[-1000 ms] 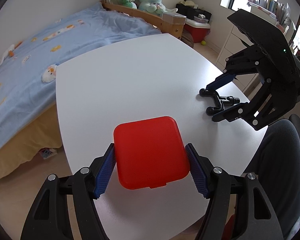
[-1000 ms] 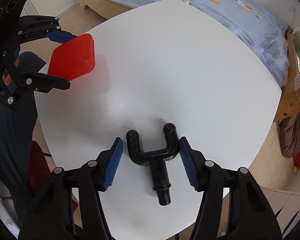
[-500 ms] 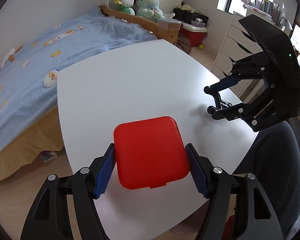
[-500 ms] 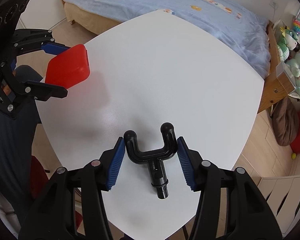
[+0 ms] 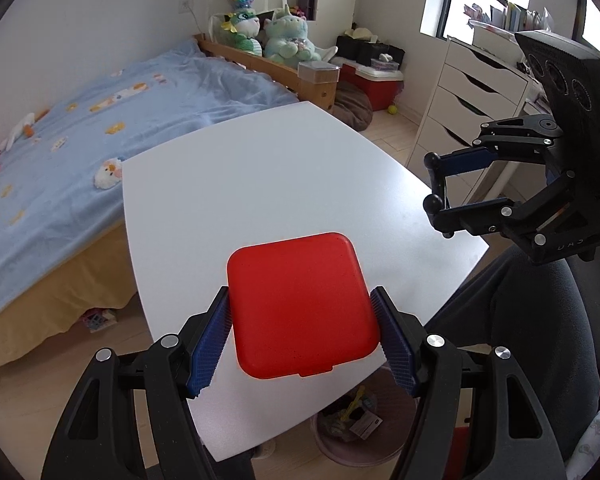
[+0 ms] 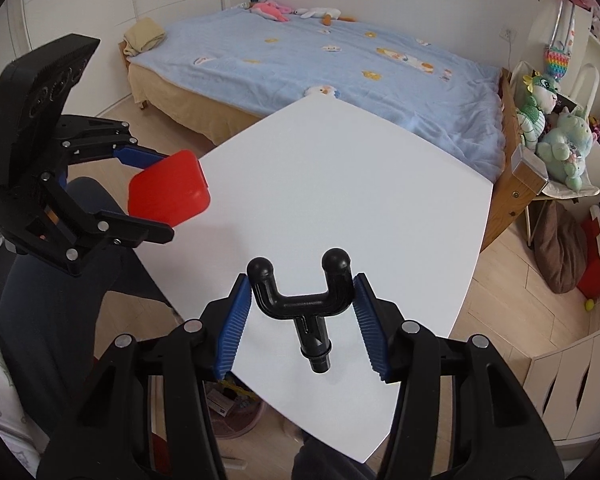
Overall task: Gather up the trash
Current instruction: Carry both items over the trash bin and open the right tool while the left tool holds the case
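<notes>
My left gripper (image 5: 302, 326) is shut on a flat red square box (image 5: 300, 304) and holds it above the near edge of the white table (image 5: 260, 168). My right gripper (image 6: 302, 314) is shut on a black Y-shaped plastic part (image 6: 300, 300), held in the air over the table's near corner. The right gripper with its part also shows in the left wrist view (image 5: 440, 188). The left gripper with the red box shows in the right wrist view (image 6: 168, 196). A pink trash bin (image 5: 360, 428) with scraps inside stands on the floor under the table's near edge.
A bed with a blue cover (image 5: 100, 120) runs along the table's far left side. A white chest of drawers (image 5: 472, 96) stands at the right. Plush toys (image 5: 284, 36) and a red box (image 5: 376, 80) sit beyond the table. A person's dark-clothed legs (image 5: 540, 320) are at the right.
Both grippers have risen and pulled back from the table, each carrying its object. The black part has left the tabletop. The trash bin under the table has come into view.
</notes>
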`<state>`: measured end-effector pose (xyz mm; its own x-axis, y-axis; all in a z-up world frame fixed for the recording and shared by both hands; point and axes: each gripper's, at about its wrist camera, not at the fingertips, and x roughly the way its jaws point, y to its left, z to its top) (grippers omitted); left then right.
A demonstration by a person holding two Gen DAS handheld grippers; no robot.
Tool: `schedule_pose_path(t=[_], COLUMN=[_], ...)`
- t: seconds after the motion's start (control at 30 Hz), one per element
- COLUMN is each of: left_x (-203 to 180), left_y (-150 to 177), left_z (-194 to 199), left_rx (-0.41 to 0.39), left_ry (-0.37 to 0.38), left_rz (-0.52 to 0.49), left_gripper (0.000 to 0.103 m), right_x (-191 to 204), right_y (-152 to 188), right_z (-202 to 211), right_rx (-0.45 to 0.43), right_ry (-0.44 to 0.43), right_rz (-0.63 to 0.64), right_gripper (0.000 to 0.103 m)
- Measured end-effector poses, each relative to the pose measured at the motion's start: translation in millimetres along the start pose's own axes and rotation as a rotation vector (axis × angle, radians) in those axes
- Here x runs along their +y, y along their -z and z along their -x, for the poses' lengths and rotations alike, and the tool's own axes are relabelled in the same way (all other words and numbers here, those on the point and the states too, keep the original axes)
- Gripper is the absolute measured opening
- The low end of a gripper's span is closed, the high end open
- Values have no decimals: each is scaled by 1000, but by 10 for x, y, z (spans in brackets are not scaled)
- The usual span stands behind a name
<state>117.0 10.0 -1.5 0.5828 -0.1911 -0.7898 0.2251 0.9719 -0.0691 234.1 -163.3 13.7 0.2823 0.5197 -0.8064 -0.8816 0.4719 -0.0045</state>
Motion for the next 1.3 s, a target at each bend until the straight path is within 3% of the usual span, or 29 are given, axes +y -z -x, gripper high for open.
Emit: schedule_pose_path(t=[0.63,1.07,1.1,1.17,1.3], left_x=[-370,-446,-446,-441,-453], left_y=[525,793,795,799,819], left_z=[410,517,520,523,530], left_rx=[-37,-28,-28,-27,-26], left_ry=[16,22,22,24,31], left_rz=[-32,-9,-8,-5,-5], left_gripper=[67,67,67,67,67], right_x=[706,988,981,953,908], right_y=[574,879,888,900,909], right_z=[395,332,326,337,383], right_rx=[-46,-10,-9,-16,-28], right_ry=[-64,-177,-180,-172,-148], right_rz=[-63,-82,-86,-104,-128], right_gripper=[52,54,68,81,92])
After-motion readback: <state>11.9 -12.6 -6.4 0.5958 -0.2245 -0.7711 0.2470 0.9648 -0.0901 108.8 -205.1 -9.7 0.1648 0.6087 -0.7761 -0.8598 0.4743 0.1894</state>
